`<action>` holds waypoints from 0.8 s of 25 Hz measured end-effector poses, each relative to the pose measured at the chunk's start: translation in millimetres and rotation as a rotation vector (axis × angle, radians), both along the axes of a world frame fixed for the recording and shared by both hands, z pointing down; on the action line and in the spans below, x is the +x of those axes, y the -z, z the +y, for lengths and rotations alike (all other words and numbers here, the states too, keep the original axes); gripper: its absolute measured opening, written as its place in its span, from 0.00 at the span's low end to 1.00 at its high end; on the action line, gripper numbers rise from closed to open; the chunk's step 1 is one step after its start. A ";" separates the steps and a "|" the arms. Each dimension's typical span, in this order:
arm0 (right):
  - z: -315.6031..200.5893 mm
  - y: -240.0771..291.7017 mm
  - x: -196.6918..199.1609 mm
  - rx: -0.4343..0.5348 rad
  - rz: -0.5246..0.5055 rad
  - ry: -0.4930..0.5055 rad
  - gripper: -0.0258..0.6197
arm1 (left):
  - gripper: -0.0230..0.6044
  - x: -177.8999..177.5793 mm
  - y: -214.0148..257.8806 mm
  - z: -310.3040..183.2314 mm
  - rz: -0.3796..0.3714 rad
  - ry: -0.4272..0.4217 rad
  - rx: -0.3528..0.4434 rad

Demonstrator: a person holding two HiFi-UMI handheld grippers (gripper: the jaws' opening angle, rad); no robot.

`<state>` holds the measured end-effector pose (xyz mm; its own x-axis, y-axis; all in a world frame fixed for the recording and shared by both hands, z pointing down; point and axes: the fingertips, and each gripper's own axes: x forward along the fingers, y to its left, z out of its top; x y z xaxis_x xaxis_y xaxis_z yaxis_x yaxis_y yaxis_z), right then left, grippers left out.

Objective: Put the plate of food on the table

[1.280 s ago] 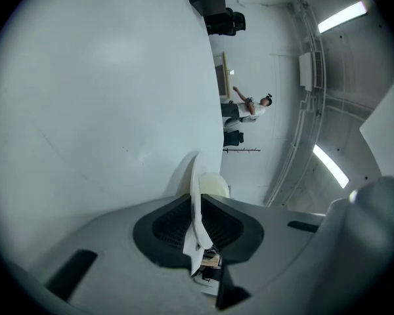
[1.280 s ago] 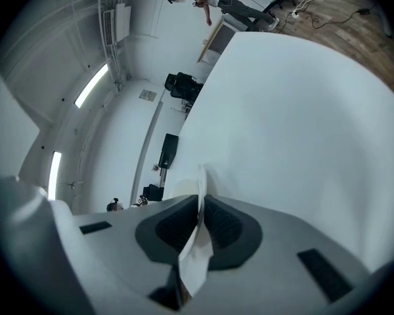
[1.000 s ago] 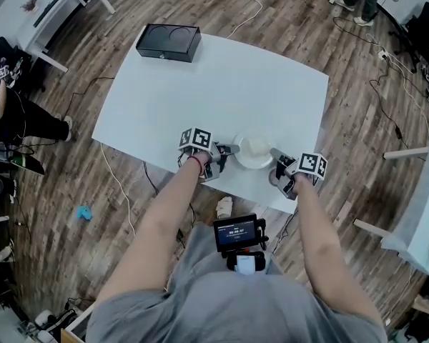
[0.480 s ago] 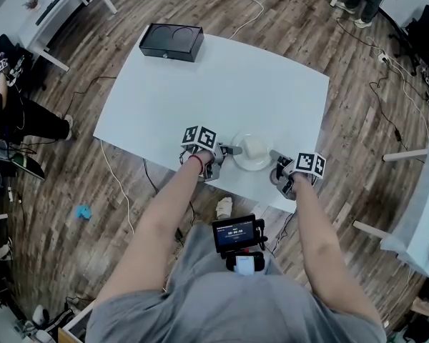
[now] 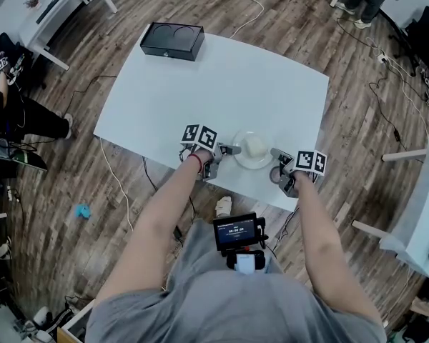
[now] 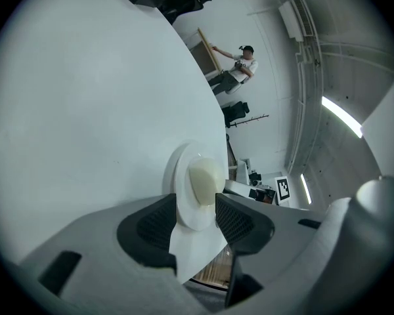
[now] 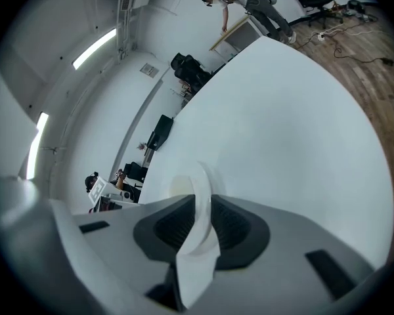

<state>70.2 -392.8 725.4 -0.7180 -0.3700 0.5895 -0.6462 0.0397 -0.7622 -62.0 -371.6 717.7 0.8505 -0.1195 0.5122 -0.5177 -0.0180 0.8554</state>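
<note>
A white plate (image 5: 253,149) with a pale lump of food (image 5: 255,146) lies on the white table (image 5: 200,84), near its front edge. My left gripper (image 5: 232,149) is at the plate's left rim. In the left gripper view the plate (image 6: 196,205) sits between the jaws, which stand open with a small gap on each side, and the food (image 6: 203,181) shows just beyond them. My right gripper (image 5: 275,153) is at the plate's right rim. In the right gripper view its jaws (image 7: 202,225) pinch the thin rim of the plate (image 7: 202,189).
A black box (image 5: 171,41) stands at the table's far left corner. Round the table are a wooden floor with cables (image 5: 254,6), other white tables (image 5: 415,199) and people at the room's edges. The table's front edge runs just under both grippers.
The plate and both grippers have shifted slightly further onto the table. The left gripper's cube sits a little higher in the head view than before.
</note>
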 end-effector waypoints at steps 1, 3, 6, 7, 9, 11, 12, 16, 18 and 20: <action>-0.7 1.3 1.9 0.005 0.003 0.002 0.12 | 0.31 0.2 0.5 -0.2 0.000 -0.001 0.002; -0.7 4.8 3.7 0.017 0.002 0.005 0.12 | 0.31 0.0 0.4 0.5 -0.004 -0.003 0.008; 3.1 10.0 1.1 0.036 0.018 0.035 0.12 | 0.31 -1.1 -0.1 3.8 -0.013 -0.009 0.014; 4.8 11.1 0.3 0.040 0.027 0.046 0.12 | 0.31 -1.4 -0.1 4.8 -0.019 -0.011 0.016; 7.3 13.3 0.1 0.047 0.035 0.056 0.12 | 0.31 -2.5 -0.8 6.3 -0.044 -0.018 0.024; 9.9 16.8 -0.9 0.058 0.034 0.068 0.12 | 0.31 -4.5 -1.4 7.8 -0.076 -0.026 0.040; 11.6 18.9 -1.8 0.065 0.037 0.078 0.12 | 0.31 -5.3 -0.6 8.7 -0.087 -0.027 0.049; 19.7 28.9 -6.9 0.099 0.051 0.117 0.12 | 0.31 -5.1 10.4 11.3 -0.086 -0.013 0.089; 24.6 34.9 -10.8 0.126 0.054 0.142 0.12 | 0.31 -3.7 17.5 13.5 -0.081 -0.012 0.121; 29.6 43.3 -14.6 0.162 0.053 0.168 0.12 | 0.31 -0.5 26.1 16.8 -0.074 -0.016 0.157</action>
